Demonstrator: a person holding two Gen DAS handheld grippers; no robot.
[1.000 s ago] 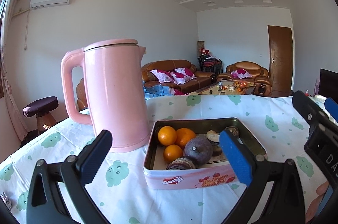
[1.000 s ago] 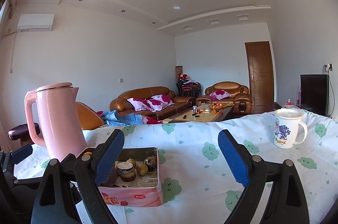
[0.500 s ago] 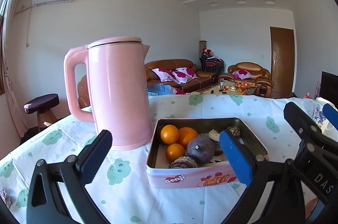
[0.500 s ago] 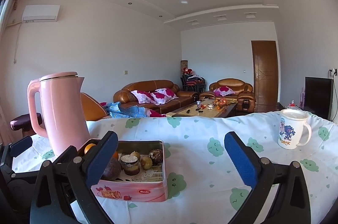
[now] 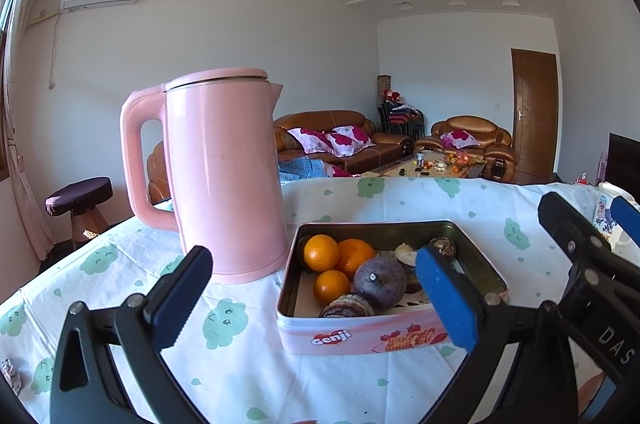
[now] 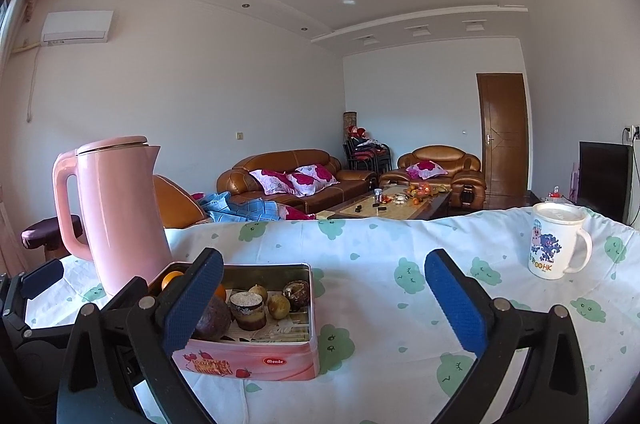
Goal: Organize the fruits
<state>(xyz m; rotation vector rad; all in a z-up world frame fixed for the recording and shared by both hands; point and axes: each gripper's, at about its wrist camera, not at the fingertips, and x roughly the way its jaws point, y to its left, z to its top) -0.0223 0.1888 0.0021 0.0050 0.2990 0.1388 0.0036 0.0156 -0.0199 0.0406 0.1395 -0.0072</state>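
A pink open tin point(image 5: 360, 338) stands on the table and holds three oranges point(image 5: 321, 252), a dark purple fruit point(image 5: 379, 282) and several small brown items. The tin also shows in the right wrist view point(image 6: 256, 362). My left gripper point(image 5: 316, 300) is open and empty, just in front of the tin. My right gripper point(image 6: 324, 308) is open and empty, its left finger in front of the tin's near corner. The right gripper also shows in the left wrist view point(image 5: 588, 252) at the right edge.
A tall pink kettle point(image 5: 224, 175) stands just left of the tin. A white cartoon mug point(image 6: 554, 242) stands at the far right of the table. The table has a white cloth point(image 6: 400, 304) with green prints. A living room lies beyond.
Both grippers have moved a little nearer to the tin and slightly lower; the tin and kettle look larger. Both stay open.
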